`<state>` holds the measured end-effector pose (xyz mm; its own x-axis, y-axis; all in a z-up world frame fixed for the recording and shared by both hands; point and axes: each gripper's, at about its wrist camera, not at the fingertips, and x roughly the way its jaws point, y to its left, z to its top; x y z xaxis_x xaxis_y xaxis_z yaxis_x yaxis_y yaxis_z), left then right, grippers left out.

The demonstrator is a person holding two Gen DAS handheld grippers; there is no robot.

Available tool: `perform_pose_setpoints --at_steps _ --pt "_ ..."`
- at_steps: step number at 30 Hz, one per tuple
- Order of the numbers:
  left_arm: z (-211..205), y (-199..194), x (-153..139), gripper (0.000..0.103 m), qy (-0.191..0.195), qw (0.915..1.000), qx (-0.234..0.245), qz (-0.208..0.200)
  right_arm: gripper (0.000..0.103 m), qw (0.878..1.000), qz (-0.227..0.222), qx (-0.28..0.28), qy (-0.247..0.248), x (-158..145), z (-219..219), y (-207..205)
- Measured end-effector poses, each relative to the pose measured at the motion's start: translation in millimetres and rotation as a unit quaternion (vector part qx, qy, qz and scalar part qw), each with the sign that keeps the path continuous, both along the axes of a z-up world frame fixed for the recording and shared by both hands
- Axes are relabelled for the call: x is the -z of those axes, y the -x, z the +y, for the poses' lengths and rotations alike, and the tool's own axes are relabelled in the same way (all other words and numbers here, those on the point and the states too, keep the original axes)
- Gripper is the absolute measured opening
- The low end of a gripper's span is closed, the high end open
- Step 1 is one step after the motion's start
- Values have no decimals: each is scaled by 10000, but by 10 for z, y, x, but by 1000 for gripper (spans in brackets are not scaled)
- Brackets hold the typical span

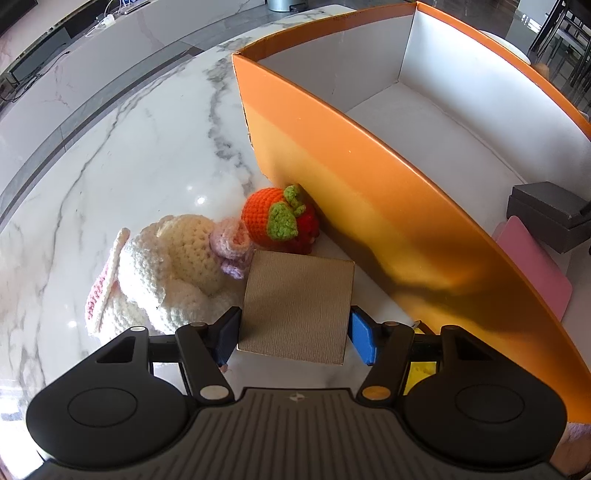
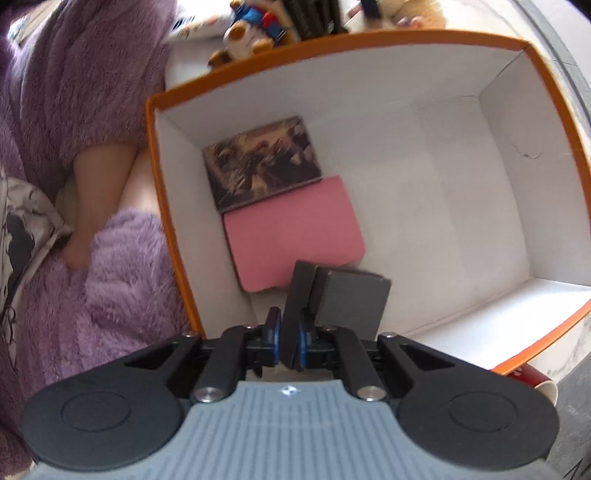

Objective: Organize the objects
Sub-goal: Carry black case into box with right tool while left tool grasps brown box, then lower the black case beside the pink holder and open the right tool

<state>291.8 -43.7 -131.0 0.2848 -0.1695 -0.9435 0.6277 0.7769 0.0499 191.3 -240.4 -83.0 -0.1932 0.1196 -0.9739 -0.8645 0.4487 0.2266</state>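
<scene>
In the left wrist view, the left hand-held gripper [image 1: 293,334] pointed forward and slightly down over the marble worktop [image 1: 110,155], its two blue pads [image 1: 360,332] clamped against opposite sides of a tan cardboard box [image 1: 297,304]. The box sat squarely between the pads, its flat top facing the camera. Just beyond it lay a crocheted orange fruit [image 1: 271,216] with green leaves, pressed against a red crocheted piece and touching the outer wall of the big orange box [image 1: 369,184]. To the left, a cream crocheted doll [image 1: 173,266] with pink trim lay on the worktop, just beside the cardboard box. Over the orange wall, inside the box, a dark grey box [image 1: 550,214] and a pink pad [image 1: 532,273] were visible.

In the right wrist view, the right hand-held gripper [image 2: 290,341] reached down into the orange box [image 2: 162,184] near its left wall, tilted towards the white floor. Its jaws stood nearly together, pinching the raised flap of a dark grey box [image 2: 351,299]; the body of that box hung to the right of the fingers, over the pink pad [image 2: 291,229]. Beyond the pad, touching its far edge, lay a picture-printed flat box [image 2: 262,160]. A forearm in a fluffy purple sleeve [image 2: 92,74] showed outside the box on the left, and a plush toy [image 2: 251,29] sat behind the far rim.
</scene>
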Motion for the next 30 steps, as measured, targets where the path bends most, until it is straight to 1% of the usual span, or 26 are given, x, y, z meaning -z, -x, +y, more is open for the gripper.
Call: perform_pose_setpoints --at_steps 1,2,3,6,8,10,12,13,18,19,23,25,27,30 --pt "2 -1 -1 72 5 10000 1 -3 14 9997 -89 189 -85 -23 -37 -64" --pt "2 -3 -1 72 9 10000 0 -3 24 9990 -141 411 -139 -38 -57 -137" --pt "6 -6 -2 72 17 10000 -8 2 37 9979 -117 612 -196 -28 -78 -201" --pt "16 -11 -2 72 40 10000 -20 16 38 9946 -28 1020 -172 73 -66 -336" --pt "25 -15 -2 72 58 10000 -26 22 39 9958 8 913 -80 163 -20 -338" --pt "32 -17 -2 72 77 10000 -38 25 47 9974 30 709 86 250 25 -311" --pt "36 -22 -1 72 95 9999 -48 26 75 9978 87 615 228 307 35 -315" --pt "39 -25 -1 72 105 9999 -55 27 78 9976 187 611 260 340 12 -332" --pt "49 -43 6 71 150 9998 -65 64 80 9921 744 963 314 526 -57 -358" --pt "46 -44 10 71 155 9998 -62 71 80 9914 822 947 372 576 -59 -337" --pt "36 -41 17 71 155 9998 -57 68 78 9944 721 611 468 595 -5 -280" --pt "31 -41 19 71 140 9999 -55 80 78 9963 623 213 559 573 57 -257" --pt "25 -44 19 70 124 9999 -44 95 77 9952 603 -265 728 562 140 -246" --pt "19 -53 17 70 108 9999 -42 110 77 9865 700 -1081 1014 568 278 -208"
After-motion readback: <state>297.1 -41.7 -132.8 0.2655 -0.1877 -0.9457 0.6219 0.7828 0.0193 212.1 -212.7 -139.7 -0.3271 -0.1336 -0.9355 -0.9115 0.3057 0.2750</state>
